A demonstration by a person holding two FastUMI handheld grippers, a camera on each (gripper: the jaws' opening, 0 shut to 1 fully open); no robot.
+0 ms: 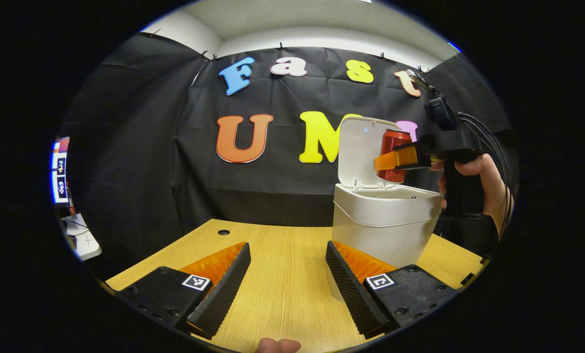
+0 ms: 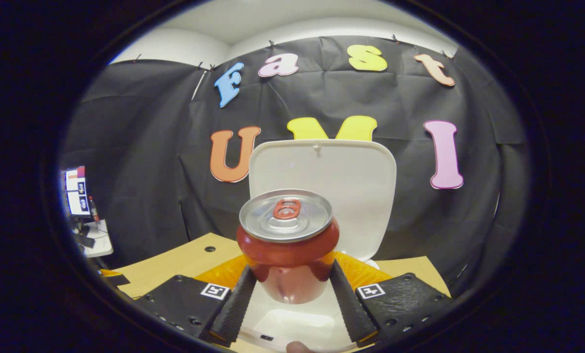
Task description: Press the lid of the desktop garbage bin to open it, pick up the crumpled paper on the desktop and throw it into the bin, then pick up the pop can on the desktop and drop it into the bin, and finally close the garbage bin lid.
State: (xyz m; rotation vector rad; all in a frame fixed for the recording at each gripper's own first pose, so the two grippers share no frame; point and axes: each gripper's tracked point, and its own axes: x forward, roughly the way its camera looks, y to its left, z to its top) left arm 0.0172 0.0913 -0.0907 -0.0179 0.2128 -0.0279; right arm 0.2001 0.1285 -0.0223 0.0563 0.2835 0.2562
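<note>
Right gripper view: right gripper (image 2: 288, 289) clamps pop can (image 2: 287, 245) mid-body over open bin (image 1: 385, 220); light, slick, dentable. Left gripper (image 1: 287, 274) gapes, holding nothing

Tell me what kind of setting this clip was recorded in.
Likely a staged recording booth, not a home: black cloth wall behind a wooden desk, a white desktop bin with raised lid, and a side table with a screen.

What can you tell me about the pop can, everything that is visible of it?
The pop can is red with a silver top and a red pull tab, and it looks like metal. It stands upright, held in the air between both fingers of the right claw, above the open white bin and in front of its raised lid. No dents show.
</note>
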